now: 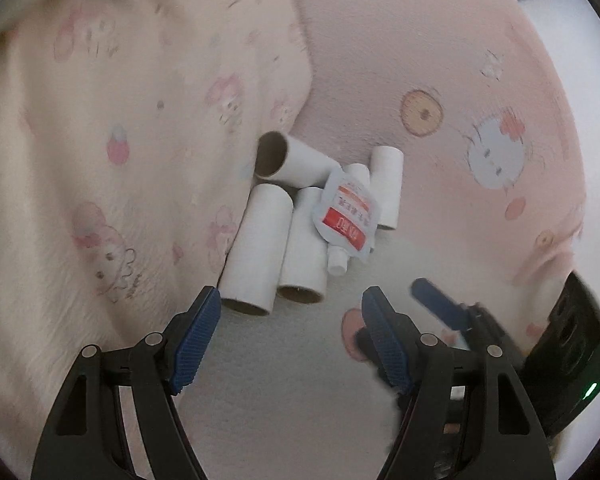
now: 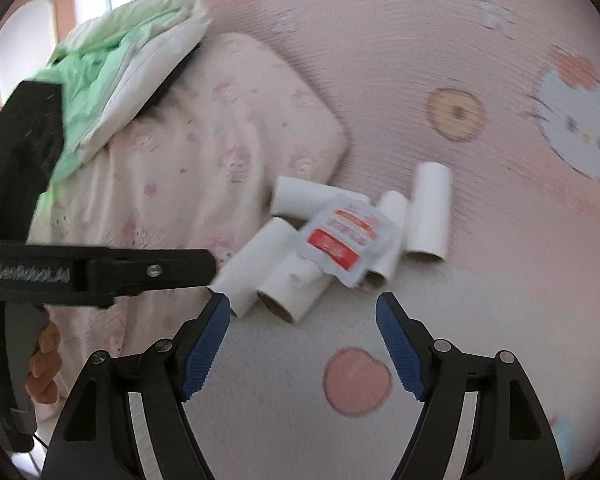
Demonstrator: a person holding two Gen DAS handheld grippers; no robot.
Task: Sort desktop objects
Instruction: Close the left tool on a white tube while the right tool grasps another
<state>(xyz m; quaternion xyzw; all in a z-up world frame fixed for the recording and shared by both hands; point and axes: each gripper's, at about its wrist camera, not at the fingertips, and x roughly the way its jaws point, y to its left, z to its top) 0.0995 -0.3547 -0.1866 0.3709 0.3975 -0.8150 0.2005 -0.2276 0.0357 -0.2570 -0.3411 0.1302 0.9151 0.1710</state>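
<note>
Five white cardboard tubes (image 1: 260, 248) lie heaped on the pink cartoon-print sheet (image 1: 380, 60), a red-and-white spouted sachet (image 1: 346, 216) on top — unsorted. Left gripper (image 1: 290, 340) and right gripper (image 2: 304, 344) hover spread and empty, apparently poised to pick. Only the right view shows green-and-white crumpled bedding (image 2: 112, 64).

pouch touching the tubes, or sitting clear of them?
Touching. In the left wrist view the pouch lies directly on the pile of tubes, overlapping several with no gap; the right wrist view shows the same.
</note>
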